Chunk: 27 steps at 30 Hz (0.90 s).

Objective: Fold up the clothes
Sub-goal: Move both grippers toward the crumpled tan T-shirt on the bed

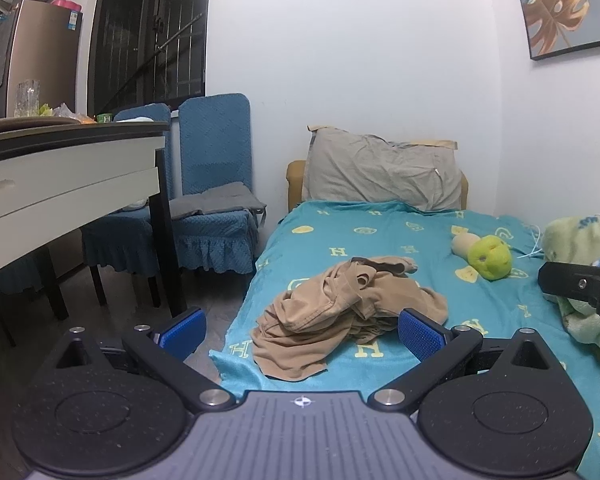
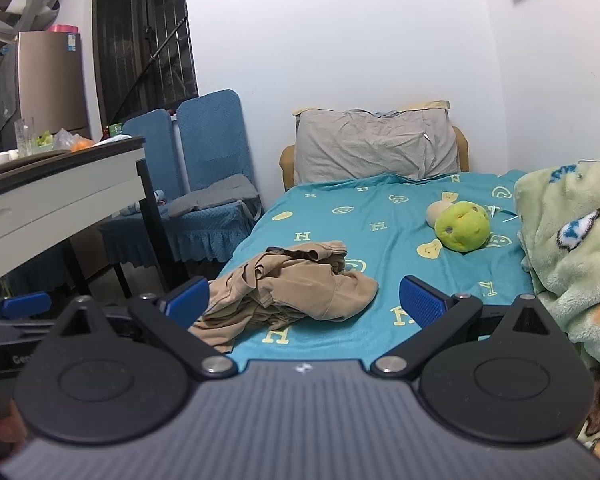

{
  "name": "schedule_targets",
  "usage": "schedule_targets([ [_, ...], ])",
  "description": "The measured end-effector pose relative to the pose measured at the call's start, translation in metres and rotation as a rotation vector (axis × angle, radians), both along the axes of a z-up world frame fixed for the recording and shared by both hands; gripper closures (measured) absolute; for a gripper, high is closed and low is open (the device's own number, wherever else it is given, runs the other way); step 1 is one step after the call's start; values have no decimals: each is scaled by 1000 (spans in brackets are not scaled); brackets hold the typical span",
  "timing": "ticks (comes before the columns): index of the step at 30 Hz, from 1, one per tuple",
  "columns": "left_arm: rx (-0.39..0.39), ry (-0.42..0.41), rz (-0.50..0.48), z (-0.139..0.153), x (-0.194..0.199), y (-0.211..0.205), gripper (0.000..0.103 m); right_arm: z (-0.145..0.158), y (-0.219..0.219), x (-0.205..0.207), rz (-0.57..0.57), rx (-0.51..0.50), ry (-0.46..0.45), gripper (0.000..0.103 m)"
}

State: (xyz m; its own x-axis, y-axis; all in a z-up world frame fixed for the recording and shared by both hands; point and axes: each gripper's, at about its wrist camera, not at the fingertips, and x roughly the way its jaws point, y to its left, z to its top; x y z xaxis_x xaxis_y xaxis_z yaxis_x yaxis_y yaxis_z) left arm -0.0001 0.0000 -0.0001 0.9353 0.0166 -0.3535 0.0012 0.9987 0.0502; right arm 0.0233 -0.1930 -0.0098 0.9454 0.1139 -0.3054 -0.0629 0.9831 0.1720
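— What's the room like from where you stand?

— White walls, a bed point(image 1: 380, 232) under a teal sheet printed with pale yellow letters and shapes, a grey pillow point(image 1: 384, 170) propped at the far end. To the left, a table point(image 1: 72, 168) and two blue-covered chairs point(image 1: 216, 176); a framed leaf picture point(image 1: 560, 4) hangs high on the right wall.

— And the clothes?

— One tan garment point(image 1: 340, 312), crumpled in a heap on the sheet near the bed's near left edge, part of it spilling toward the corner. A green plush toy point(image 1: 490, 256) lies well apart from it, nearer the wall, and a pale green fleece blanket point(image 2: 572, 240) is bunched along the right side.

— Your tongs?

— My left gripper point(image 1: 300, 330) hangs spread wide, blue pads apart, with the heap showing between them and nothing clamped. My right gripper point(image 2: 304, 300) is likewise spread, holding nothing; the garment sits toward its left finger.

— Can you see one from the other?

— Yes. The left gripper's blue pad shows at the lower left of the right wrist view.
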Motion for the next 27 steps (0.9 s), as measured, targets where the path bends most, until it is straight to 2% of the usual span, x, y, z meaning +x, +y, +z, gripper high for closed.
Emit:
schedule_targets([
  [17, -4, -26, -14, 8, -20, -1, 0, 0, 1, -7, -20, -1, -34, 0],
  [27, -1, -21, -3, 2, -17, -1, 0, -1, 4, -7, -23, 5, -20, 0],
])
